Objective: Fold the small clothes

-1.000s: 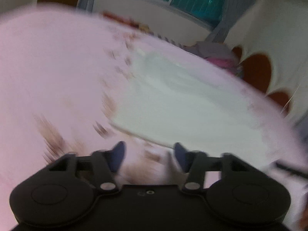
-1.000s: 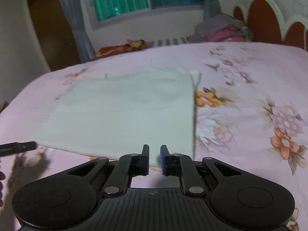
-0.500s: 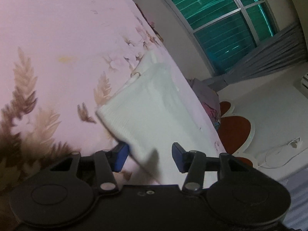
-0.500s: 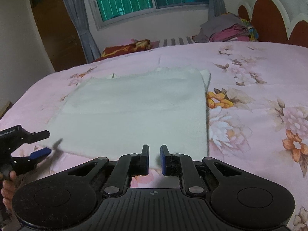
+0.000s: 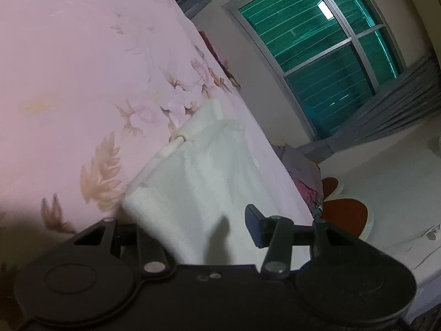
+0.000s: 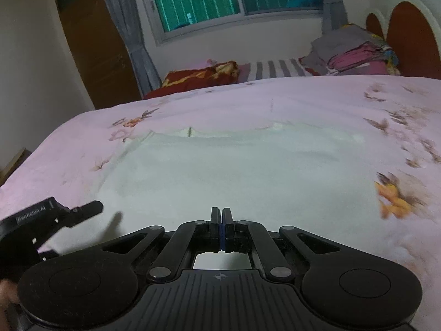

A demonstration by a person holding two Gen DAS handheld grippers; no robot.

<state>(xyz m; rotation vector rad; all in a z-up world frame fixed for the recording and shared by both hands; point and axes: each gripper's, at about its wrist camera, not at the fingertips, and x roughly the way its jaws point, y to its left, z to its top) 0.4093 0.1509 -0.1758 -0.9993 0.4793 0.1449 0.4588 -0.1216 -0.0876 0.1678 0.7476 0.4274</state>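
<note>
Left wrist view. White garment [image 5: 209, 182]: lying flat on the pink floral bedsheet [image 5: 82, 69], its near corner sitting between the jaws of the left gripper [image 5: 193, 226]. Jaws standing apart; one finger is hiding under the cloth edge, the other [image 5: 252, 222] is showing clear above it, so nothing is being pinched yet. Window [image 5: 317, 47] and curtain [image 5: 399, 104] lying beyond the jaws; a pile of clothes [image 5: 303, 176] resting past the garment's far end.

Right wrist view. Right gripper [image 6: 222, 229]: jaws clenching fully together over the garment's [image 6: 234, 171] near hem; whether cloth is caught between the pads I cannot tell. Left gripper [image 6: 82, 211] is reaching in from the left of these jaws.

Progress, as judged: the garment is lying spread in one flat layer, with folding seemingly just beginning and most folds remaining. Nothing is blocking the fold path; red cushion [image 6: 198, 77] and clothes stack [image 6: 355, 55] sitting well beyond.
</note>
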